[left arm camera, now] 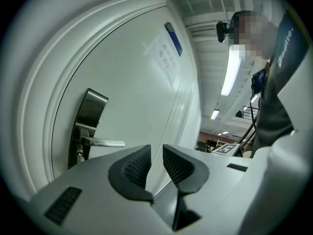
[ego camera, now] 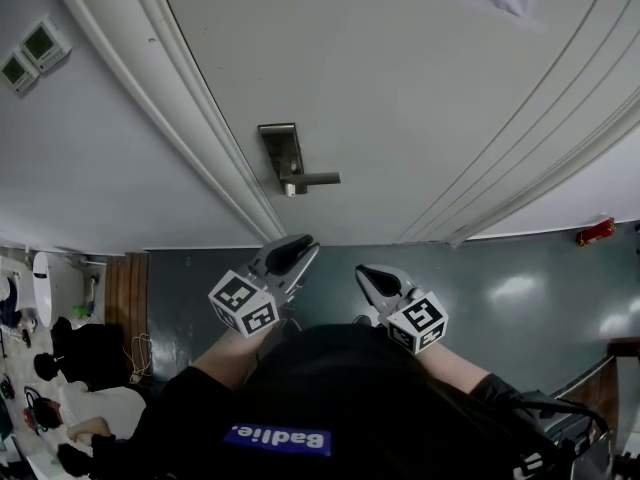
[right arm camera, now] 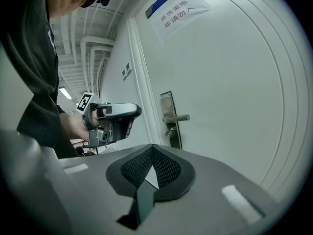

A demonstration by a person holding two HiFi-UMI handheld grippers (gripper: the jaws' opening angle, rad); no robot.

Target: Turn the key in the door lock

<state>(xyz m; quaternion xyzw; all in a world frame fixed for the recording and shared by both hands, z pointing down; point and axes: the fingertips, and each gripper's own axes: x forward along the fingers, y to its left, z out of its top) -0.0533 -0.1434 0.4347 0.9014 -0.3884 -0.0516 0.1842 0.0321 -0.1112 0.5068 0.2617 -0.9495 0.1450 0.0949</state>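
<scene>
The lock plate (ego camera: 280, 154) sits on the white door (ego camera: 420, 88) close to the door's edge. A lever handle (ego camera: 315, 179) sticks out sideways from the plate. The key (ego camera: 290, 190) is in the plate just under the handle's root. It is small, and its angle cannot be made out.

The left gripper (ego camera: 301, 248) is clear of the plate. In the head view it lies below the plate on the person's side, with its tips aimed up toward the plate. Its jaws stand a narrow gap apart with nothing between them. In its own view only bare door shows through the gap, and the plate, handle and key lie off to the left of the jaws, well apart from them. The right gripper view shows it held in a hand left of the plate, at about handle height and touching nothing on the door.

The right gripper (ego camera: 366, 272) is also below the plate in the head view, to the right of the left one and a little further from the plate. Its pads (right arm camera: 166, 168) meet at the tips and it holds nothing. In its own view the plate stands above and just right of the closed tips, well beyond them. A paper sign (right arm camera: 178, 11) hangs high on the door above the plate.
</scene>
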